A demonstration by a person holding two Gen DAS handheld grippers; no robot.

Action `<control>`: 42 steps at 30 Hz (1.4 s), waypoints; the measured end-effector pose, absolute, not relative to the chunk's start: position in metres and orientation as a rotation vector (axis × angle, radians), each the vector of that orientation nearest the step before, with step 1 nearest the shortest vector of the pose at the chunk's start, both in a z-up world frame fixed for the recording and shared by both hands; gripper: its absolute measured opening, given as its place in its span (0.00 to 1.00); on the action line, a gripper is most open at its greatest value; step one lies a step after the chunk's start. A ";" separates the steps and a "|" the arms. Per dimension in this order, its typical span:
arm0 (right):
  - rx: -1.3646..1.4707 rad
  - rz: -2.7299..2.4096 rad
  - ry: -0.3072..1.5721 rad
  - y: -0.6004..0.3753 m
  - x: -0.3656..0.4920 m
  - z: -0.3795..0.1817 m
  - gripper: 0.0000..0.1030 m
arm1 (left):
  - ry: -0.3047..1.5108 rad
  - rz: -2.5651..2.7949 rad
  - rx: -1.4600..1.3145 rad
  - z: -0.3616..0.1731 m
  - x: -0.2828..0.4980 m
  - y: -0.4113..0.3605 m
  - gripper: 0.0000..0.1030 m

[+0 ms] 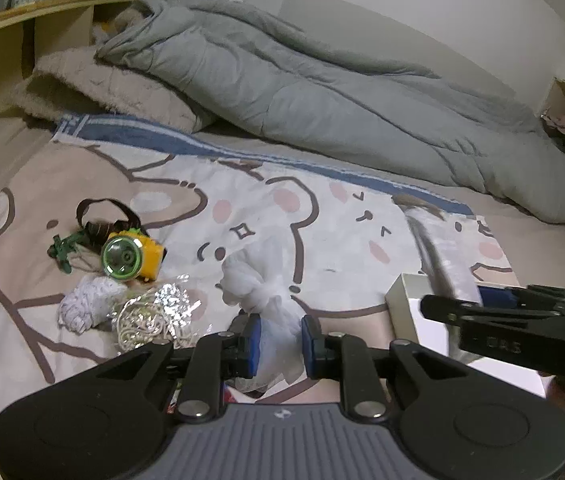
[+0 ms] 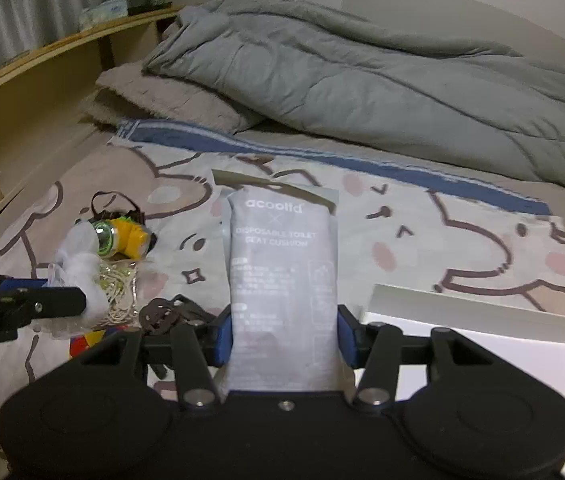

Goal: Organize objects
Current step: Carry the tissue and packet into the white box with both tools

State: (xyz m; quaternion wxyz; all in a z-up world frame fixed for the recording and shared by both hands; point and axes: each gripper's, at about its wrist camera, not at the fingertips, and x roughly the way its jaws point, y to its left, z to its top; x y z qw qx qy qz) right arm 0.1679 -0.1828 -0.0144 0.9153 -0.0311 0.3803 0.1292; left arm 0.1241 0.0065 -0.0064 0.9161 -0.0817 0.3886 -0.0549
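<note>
Grey packet (image 2: 284,280) upright, lengthwise, pinched between right fingers (image 2: 344,336) (left pinching white mesh bag (image 1: 256,280)).

Bed (image 1: 10,152) with a bear-print sheet (image 1: 242,216) spread over it

Taking the yellow headlamp (image 1: 132,258) as landmark: a green toy (image 1: 60,250) lies just beside it on its left, a white knitted bundle (image 1: 82,308) and a crinkly clear bag of cord (image 1: 154,316) lie just in front of it. A white box (image 1: 406,312) sits well to its right, near the sheet's edge. Behind it, along the wall, lie a beige pillow (image 1: 114,88) and a rumpled grey duvet (image 1: 322,92).
</note>
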 end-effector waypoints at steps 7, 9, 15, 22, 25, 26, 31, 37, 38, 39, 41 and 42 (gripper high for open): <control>-0.033 0.207 0.746 -0.220 0.152 -0.003 0.50 | 0.767 -0.136 -0.154 -0.003 0.125 -0.019 0.22; -0.022 0.187 0.741 -0.232 0.149 -0.001 0.50 | 0.763 -0.151 -0.151 -0.004 0.125 -0.029 0.22; 0.008 0.119 0.747 -0.273 0.138 -0.002 0.50 | 0.762 -0.226 -0.167 -0.007 0.126 -0.065 0.22; 0.031 0.051 0.800 -0.316 0.125 -0.016 0.51 | 0.786 -0.336 -0.170 -0.018 0.121 -0.110 0.22; 0.038 0.027 0.829 -0.330 0.118 -0.025 0.51 | 0.815 -0.384 -0.180 -0.027 0.116 -0.128 0.22; 0.040 0.021 0.838 -0.335 0.115 -0.028 0.51 | 0.825 -0.399 -0.187 -0.031 0.115 -0.133 0.22; 0.062 0.000 0.886 -0.356 0.104 -0.044 0.51 | 0.875 -0.447 -0.228 -0.050 0.110 -0.156 0.22; 0.056 -0.007 0.962 -0.364 0.097 -0.068 0.51 | 0.971 -0.489 -0.265 -0.080 0.105 -0.179 0.22; 0.055 -0.004 0.974 -0.364 0.097 -0.071 0.51 | 0.981 -0.497 -0.269 -0.084 0.104 -0.181 0.22; 0.052 -0.002 0.985 -0.364 0.097 -0.075 0.51 | 0.990 -0.505 -0.275 -0.088 0.103 -0.183 0.22; 0.037 0.001 0.999 -0.362 0.097 -0.081 0.51 | 1.001 -0.520 -0.293 -0.094 0.102 -0.186 0.22; 0.032 0.001 1.003 -0.361 0.098 -0.082 0.51 | 1.002 -0.526 -0.306 -0.096 0.103 -0.187 0.22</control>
